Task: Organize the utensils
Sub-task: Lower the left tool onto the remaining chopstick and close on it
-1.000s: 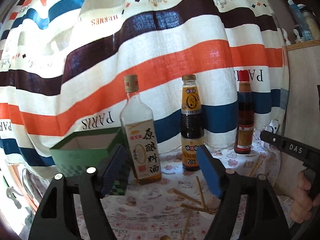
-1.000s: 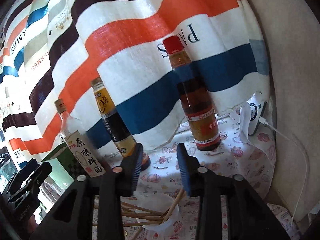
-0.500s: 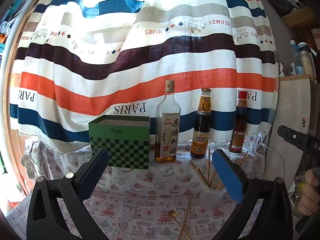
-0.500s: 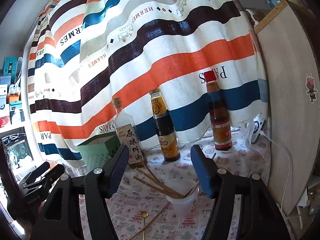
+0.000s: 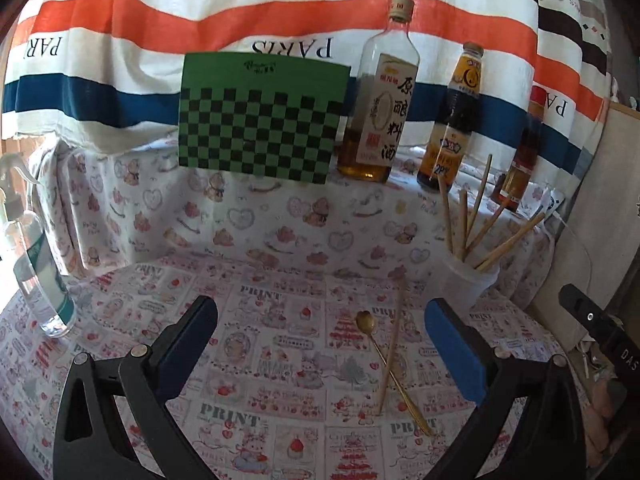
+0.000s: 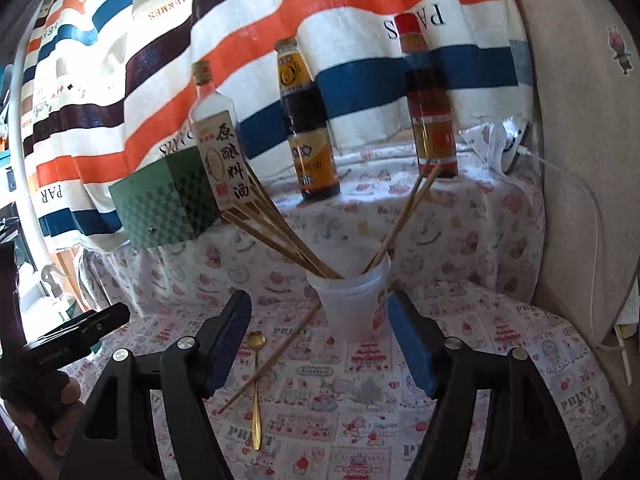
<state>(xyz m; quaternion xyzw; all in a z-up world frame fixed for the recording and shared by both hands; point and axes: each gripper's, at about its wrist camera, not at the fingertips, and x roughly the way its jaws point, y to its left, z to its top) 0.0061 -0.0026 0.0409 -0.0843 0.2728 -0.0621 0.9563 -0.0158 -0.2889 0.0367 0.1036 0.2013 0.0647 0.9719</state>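
A gold spoon (image 5: 394, 372) (image 6: 256, 384) lies on the patterned tablecloth, crossed by one loose wooden chopstick (image 5: 391, 344) (image 6: 276, 356). A white plastic cup (image 5: 468, 280) (image 6: 352, 300) holds several chopsticks that lean outward. My left gripper (image 5: 320, 344) is open wide, empty, above the cloth to the left of the spoon. My right gripper (image 6: 320, 340) hovers in front of the cup with its jaws still opening and nothing pressed between its pads; the spoon lies by its left finger.
A green checkered box (image 5: 260, 116) (image 6: 168, 200) and three sauce bottles (image 5: 380, 92) (image 5: 452, 120) (image 6: 432, 104) stand at the back before a striped curtain. A clear spray bottle (image 5: 36, 264) stands at the left. A white charger (image 6: 516, 144) with a cable lies at the right.
Both grippers have pulled back from the bottles and sunk toward the table, so the cloth, spoon and loose chopstick now show. Both sets of jaws have spread wider.
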